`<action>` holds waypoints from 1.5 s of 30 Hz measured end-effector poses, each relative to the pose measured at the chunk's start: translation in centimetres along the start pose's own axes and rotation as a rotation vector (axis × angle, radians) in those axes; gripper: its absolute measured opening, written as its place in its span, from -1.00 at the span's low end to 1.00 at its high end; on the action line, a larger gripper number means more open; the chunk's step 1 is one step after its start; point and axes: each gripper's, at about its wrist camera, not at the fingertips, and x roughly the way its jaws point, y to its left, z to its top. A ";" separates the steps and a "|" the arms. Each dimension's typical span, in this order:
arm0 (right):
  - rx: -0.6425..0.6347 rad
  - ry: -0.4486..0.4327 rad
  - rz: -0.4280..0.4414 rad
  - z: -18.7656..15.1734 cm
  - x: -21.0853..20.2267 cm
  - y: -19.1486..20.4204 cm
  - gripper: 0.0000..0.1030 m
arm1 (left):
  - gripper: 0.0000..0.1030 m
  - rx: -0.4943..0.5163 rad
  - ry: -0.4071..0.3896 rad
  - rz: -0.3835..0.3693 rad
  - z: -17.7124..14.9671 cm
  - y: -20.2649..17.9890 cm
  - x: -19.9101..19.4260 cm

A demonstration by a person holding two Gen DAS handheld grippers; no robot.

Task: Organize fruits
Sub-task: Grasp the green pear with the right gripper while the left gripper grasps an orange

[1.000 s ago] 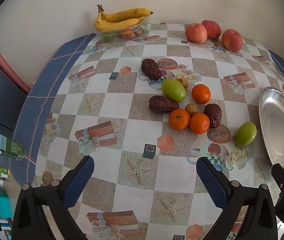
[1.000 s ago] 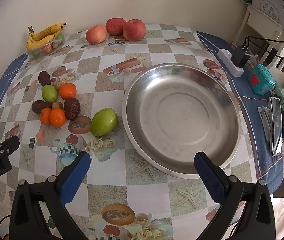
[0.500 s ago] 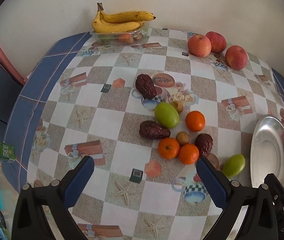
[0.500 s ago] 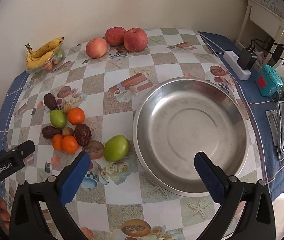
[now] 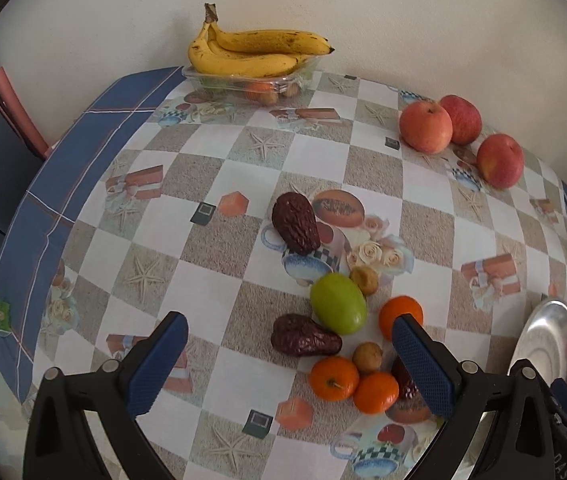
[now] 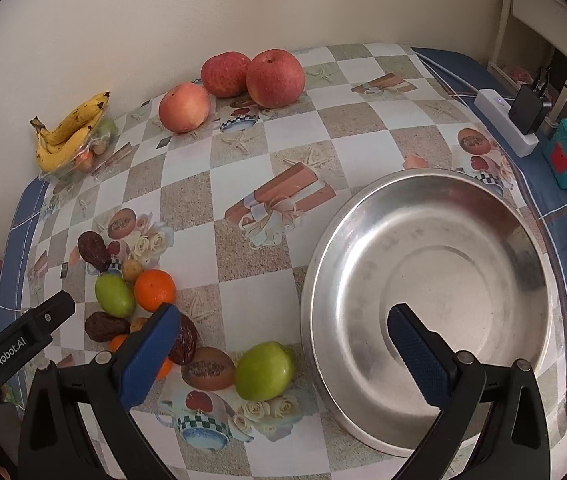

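Left wrist view: my left gripper (image 5: 289, 360) hangs spread and empty above the cluster of small fruit on the checked table (image 5: 243, 152). The wrinkled dark-brown fruit (image 5: 305, 336) lies between its fingers, likely the first pick. The yellow bananas (image 5: 251, 54) rest on a clear glass dish, apparently already sorted.

Right wrist view: my right gripper (image 6: 279, 354) is spread, empty, over the round steel plate (image 6: 435, 200), presumably the destination. Only here does the smooth green fruit (image 6: 264, 370) show just beside the plate's rim; contact I cannot confirm.
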 end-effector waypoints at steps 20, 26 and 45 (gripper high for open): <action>-0.153 0.062 0.077 -2.8 1.3 3.0 0.72 | 1.00 0.025 0.049 -0.010 -1.6 1.5 1.4; -0.154 0.117 0.054 -3.5 2.6 2.7 0.41 | 1.00 0.003 0.121 -0.039 -2.6 1.0 3.0; -0.180 0.134 -0.025 -4.1 3.9 2.7 0.09 | 0.12 -0.046 0.195 -0.198 -3.9 0.0 5.2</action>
